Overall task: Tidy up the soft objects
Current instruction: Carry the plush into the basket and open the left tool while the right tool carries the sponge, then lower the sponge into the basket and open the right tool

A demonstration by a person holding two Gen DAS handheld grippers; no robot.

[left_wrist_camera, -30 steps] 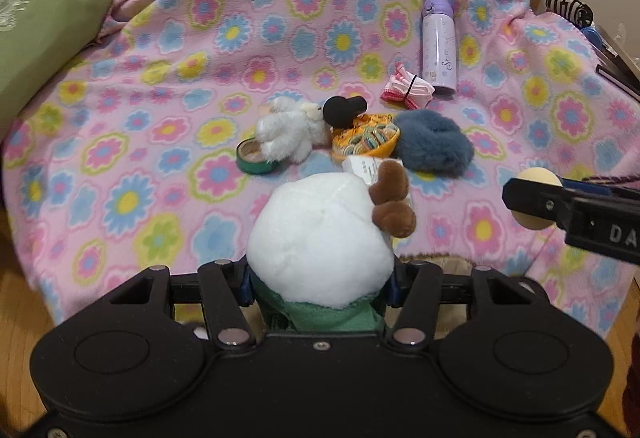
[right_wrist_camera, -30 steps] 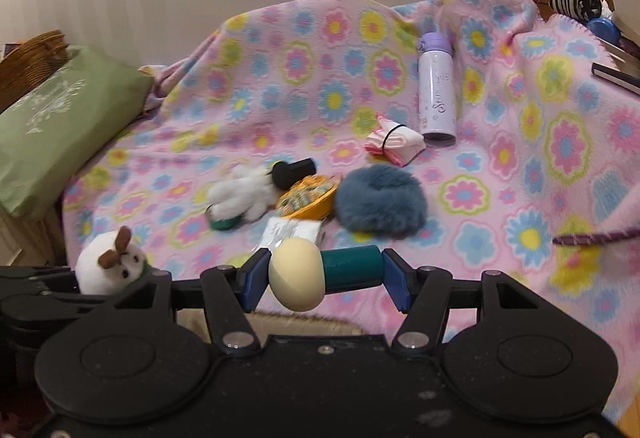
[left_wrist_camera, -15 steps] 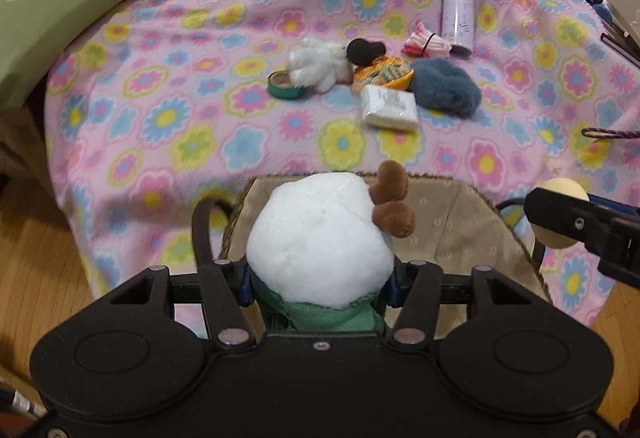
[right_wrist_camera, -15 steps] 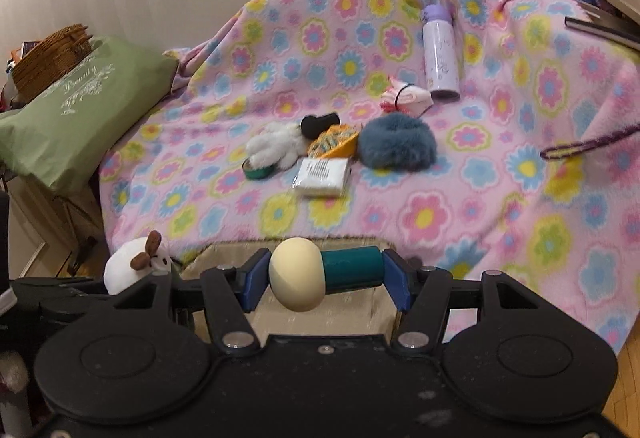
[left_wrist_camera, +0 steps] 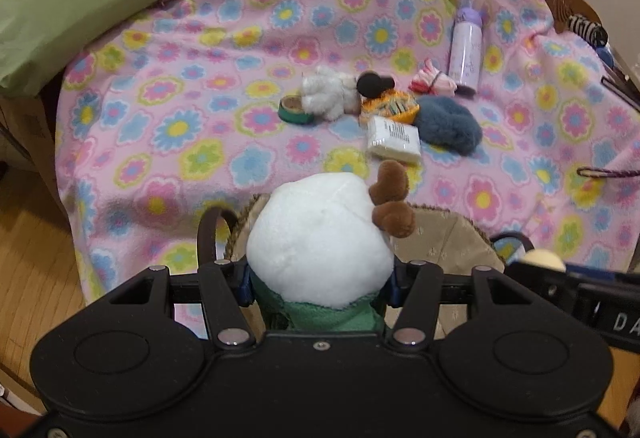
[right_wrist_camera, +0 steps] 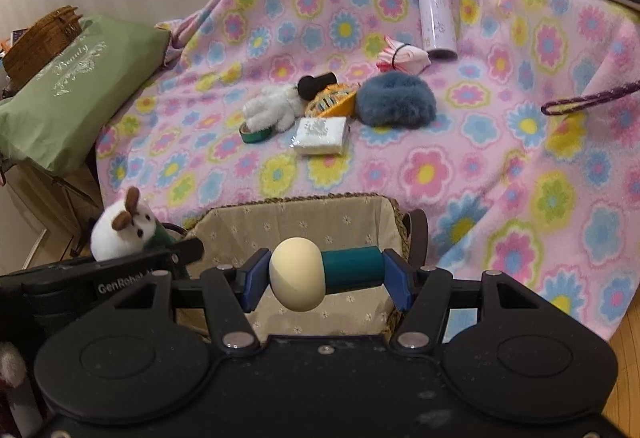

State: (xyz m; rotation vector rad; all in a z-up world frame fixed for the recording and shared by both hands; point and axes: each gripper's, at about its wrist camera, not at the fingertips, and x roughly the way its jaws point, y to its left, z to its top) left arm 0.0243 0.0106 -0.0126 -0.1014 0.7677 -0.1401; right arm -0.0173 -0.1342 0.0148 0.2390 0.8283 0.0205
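My left gripper (left_wrist_camera: 318, 284) is shut on a white plush toy (left_wrist_camera: 320, 242) with brown ears and a green collar, held over the left rim of a fabric-lined wicker basket (left_wrist_camera: 448, 238). The plush also shows in the right wrist view (right_wrist_camera: 120, 230). My right gripper (right_wrist_camera: 326, 278) is shut on a cream and teal mushroom-shaped toy (right_wrist_camera: 320, 274), held above the basket (right_wrist_camera: 304, 218). On the pink flowered blanket (right_wrist_camera: 500, 166) lie a white fluffy toy (right_wrist_camera: 272, 106), a blue furry pouch (right_wrist_camera: 396, 100), an orange knitted pouch (right_wrist_camera: 332, 100) and a tissue pack (right_wrist_camera: 322, 136).
A lilac bottle (right_wrist_camera: 436, 16), a pink cloth bundle (right_wrist_camera: 402, 56), a black cylinder (right_wrist_camera: 314, 84) and a green tape roll (right_wrist_camera: 256, 134) also lie on the blanket. A green cushion (right_wrist_camera: 72, 90) sits at left, books and a purple cord (right_wrist_camera: 588, 100) at right. Wood floor lies below.
Both grippers have drawn back from the blanket and down toward the basket, still holding their toys. The basket has come into view under them.
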